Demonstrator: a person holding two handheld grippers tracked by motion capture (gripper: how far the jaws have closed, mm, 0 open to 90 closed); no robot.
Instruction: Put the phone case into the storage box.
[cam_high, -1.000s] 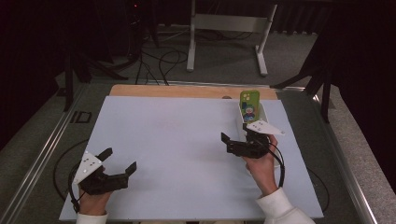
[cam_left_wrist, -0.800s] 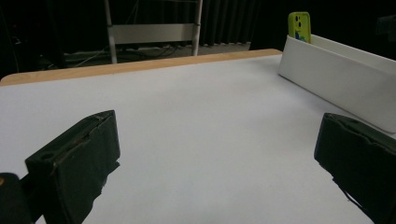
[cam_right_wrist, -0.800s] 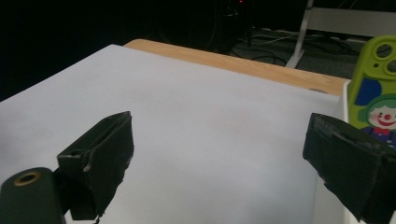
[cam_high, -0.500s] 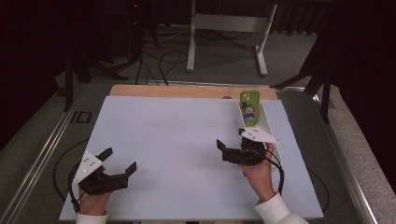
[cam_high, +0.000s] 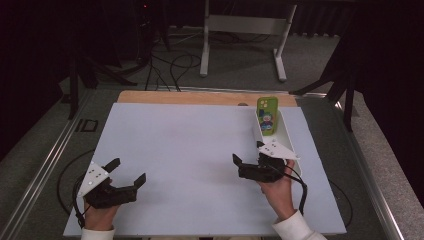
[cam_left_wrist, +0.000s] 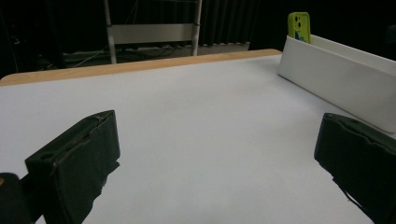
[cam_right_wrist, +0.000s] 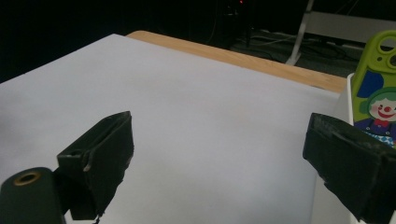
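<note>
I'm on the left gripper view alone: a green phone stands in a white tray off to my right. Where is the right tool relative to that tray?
Observer: The right tool hovers over the white sheet beside the near end of the tray, jaws open and empty, pointing away from the tray.
Operator: Anything on the phone that would help me identify it?
Observer: The phone has a clown picture on its green case, below the camera cut-outs.
Operator: And where does my own tool sit on the table?
Observer: The left tool is near the sheet's near left corner, far across from the tray, jaws open.
</note>
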